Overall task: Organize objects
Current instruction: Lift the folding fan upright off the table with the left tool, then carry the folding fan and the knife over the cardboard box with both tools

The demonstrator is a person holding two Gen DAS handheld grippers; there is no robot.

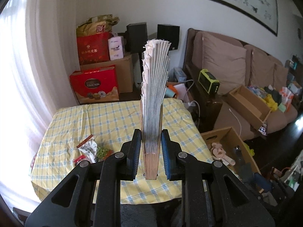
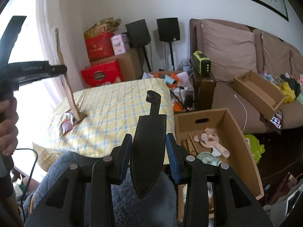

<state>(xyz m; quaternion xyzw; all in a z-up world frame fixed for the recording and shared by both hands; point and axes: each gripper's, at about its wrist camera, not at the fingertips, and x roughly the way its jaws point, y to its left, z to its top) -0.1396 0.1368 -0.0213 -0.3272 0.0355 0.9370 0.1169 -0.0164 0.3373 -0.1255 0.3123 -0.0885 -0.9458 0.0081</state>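
A folded paper fan with wooden ribs stands upright between the pads of my left gripper, which is shut on its lower part. Its white top reaches high above the checked table. In the right wrist view the same fan hangs from the left gripper, its foot at the table's left side; whether it touches the cloth I cannot tell. My right gripper is shut on a black leather sheath with tan stitching, its strap end pointing away over the table's near corner.
Snack packets lie on the yellow-blue cloth at the near left. An open cardboard box right of the table holds a pink hand fan. A sofa with another box stands behind. Grey fleece lies under the right gripper.
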